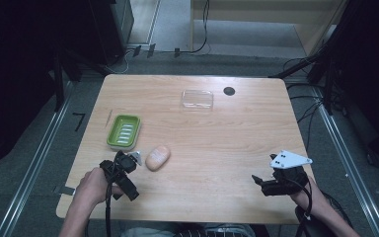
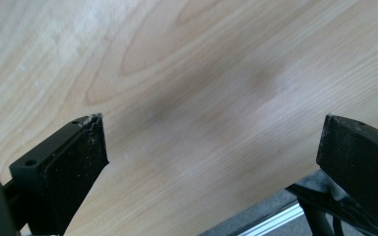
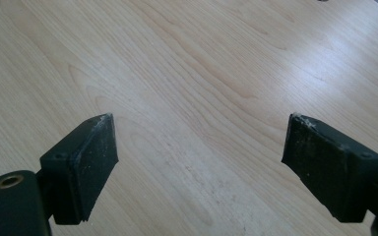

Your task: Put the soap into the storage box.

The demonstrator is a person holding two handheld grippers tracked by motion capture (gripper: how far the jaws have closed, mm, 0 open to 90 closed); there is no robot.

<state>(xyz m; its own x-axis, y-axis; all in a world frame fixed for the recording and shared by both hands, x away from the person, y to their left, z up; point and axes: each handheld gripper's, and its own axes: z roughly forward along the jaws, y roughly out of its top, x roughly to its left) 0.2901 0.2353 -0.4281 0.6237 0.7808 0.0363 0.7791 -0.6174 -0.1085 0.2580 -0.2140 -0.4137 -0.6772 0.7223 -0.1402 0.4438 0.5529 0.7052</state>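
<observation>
High view puts the left tongs [image 1: 126, 162] in the lower left of the frame, tips just beside a pale peach bar of soap [image 1: 158, 157] that lies flat on the tabletop [image 1: 217, 133], apart from the tips as far as can be told, with a green soap dish [image 1: 124, 131] just above and to the left of it. Left gripper view shows the left tongs [image 2: 211, 142] released, jaws standing wide with bare wood between them. Right gripper view shows the right tongs [image 3: 199, 142] likewise spread with nothing held; in the high view they sit at the lower right [image 1: 257, 181], well apart from the soap. A clear plastic lid or tray [image 1: 197, 99] and a small dark disc [image 1: 229, 91] lie toward the top centre. The soap looks light, rigid and rounded, probably smooth and a bit slippery, so a pinch near an end could squirt it out. Taking it across its short width at the middle, pads on the two long flanks, seems the surest hold, with moderate pressure since hard pads may dent it
</observation>
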